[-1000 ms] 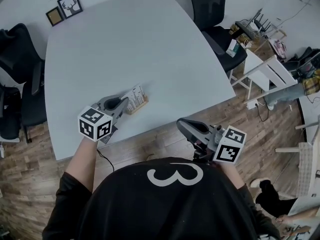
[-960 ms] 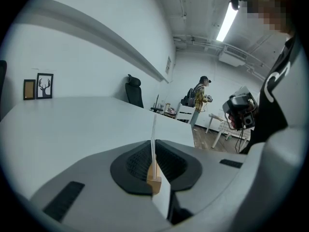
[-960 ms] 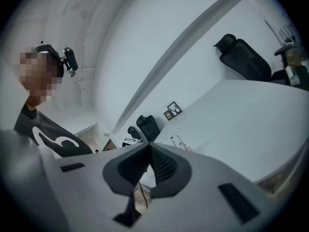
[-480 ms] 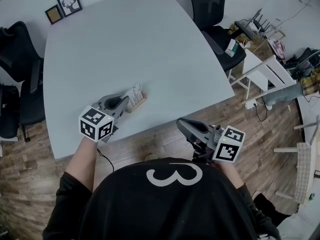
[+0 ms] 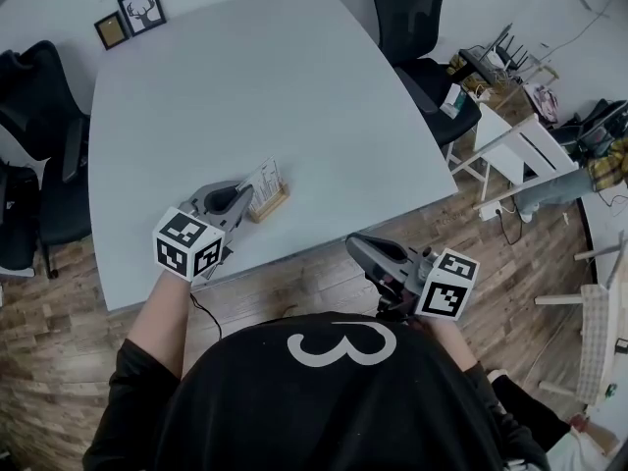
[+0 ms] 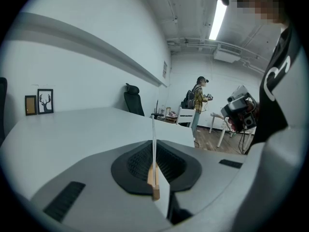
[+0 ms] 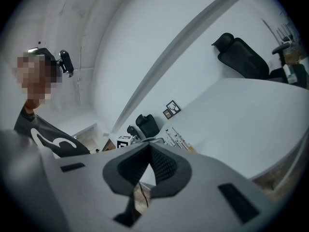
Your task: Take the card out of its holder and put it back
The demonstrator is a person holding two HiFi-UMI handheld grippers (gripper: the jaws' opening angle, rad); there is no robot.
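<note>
A white card [image 5: 263, 178] stands upright in a small wooden holder [image 5: 272, 204] near the front edge of the grey table [image 5: 245, 77]. My left gripper [image 5: 247, 196] reaches it from the left. In the left gripper view the card [image 6: 154, 129] shows edge-on between the dark pads, above the holder [image 6: 154, 180]. The left gripper [image 6: 154, 151] has just been closing and now pinches the card. My right gripper [image 5: 355, 241] hangs off the table by the person's body. It is shut [image 7: 148, 151] with nothing in it.
Two framed pictures [image 5: 128, 18] lean at the table's far left corner. Black office chairs stand at the far side [image 5: 412, 8] and the left [image 5: 39, 116]. White furniture and clutter [image 5: 520, 126] fill the floor to the right. Another person [image 6: 199, 103] stands across the room.
</note>
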